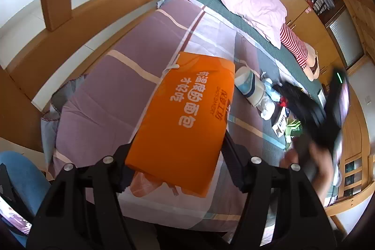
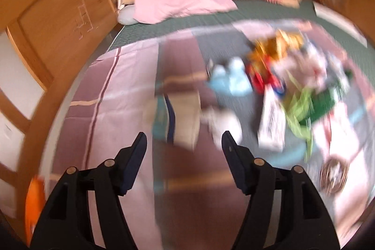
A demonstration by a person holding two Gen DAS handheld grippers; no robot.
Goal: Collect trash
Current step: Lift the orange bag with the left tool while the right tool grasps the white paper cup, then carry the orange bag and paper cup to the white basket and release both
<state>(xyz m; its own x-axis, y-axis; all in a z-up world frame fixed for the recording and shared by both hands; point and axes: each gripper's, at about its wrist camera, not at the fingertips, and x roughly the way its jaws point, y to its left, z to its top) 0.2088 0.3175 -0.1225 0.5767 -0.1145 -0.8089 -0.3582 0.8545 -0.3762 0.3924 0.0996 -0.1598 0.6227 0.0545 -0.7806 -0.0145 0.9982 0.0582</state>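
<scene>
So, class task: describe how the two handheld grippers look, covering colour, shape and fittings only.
Both match. The left gripper and right gripper are matt black plastic, each with two curved arms tapering forward to flat, wedge-shaped fingers. Round silver bolt heads mark the pivots, two on each arm. No cables or lettering show. In the left view the right gripper is a dark blur with a small green light.

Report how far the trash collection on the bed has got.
Nothing clearly looks collected yet. In hand: the left gripper holds the flat orange paper bag with white lettering between its jaws. The right gripper is open and empty above the bed. Left to do: the blurred heap of mixed wrappers and packets lies loose on the striped purple bedsheet.
</scene>
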